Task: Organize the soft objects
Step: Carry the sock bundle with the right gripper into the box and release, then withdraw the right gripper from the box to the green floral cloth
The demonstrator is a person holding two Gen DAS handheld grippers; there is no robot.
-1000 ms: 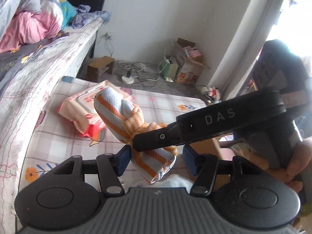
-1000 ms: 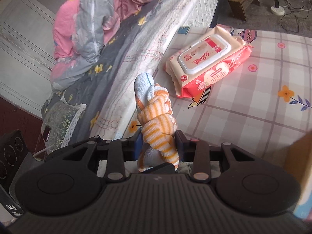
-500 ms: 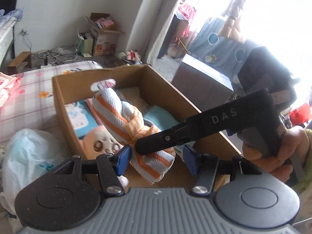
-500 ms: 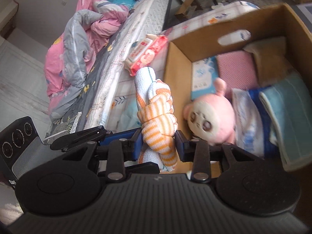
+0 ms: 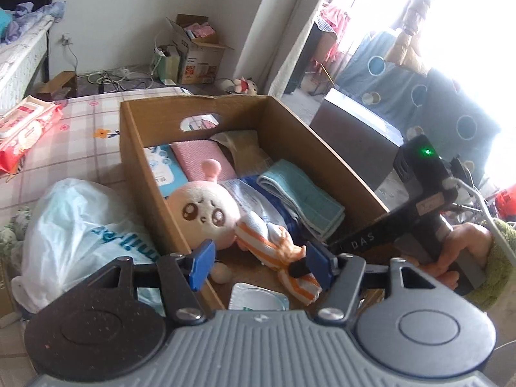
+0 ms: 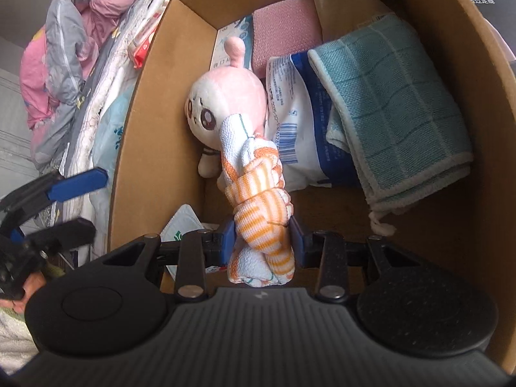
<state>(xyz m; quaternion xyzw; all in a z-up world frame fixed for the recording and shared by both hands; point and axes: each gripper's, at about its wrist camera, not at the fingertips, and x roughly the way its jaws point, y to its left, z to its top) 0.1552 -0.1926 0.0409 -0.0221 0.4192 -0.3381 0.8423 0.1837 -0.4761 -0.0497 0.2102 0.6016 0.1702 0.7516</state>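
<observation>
Left claw [image 5: 259, 262] has spread, right claw [image 6: 262, 243] pinches knotted towel [image 6: 258, 200], lower end hidden

Surface: a checked, flower-printed cloth [image 5: 77, 135].
Far left: a pink wet-wipe pack [image 5: 24, 129] lies flat.
Middle: an open cardboard box [image 5: 142, 161].
Near left: a white plastic bag [image 5: 80, 232], touching the box.

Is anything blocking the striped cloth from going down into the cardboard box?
Nothing visible. The right hand-held gripper holds the knotted cloth over bare box floor, with the pink plush toy just beyond it.
</observation>
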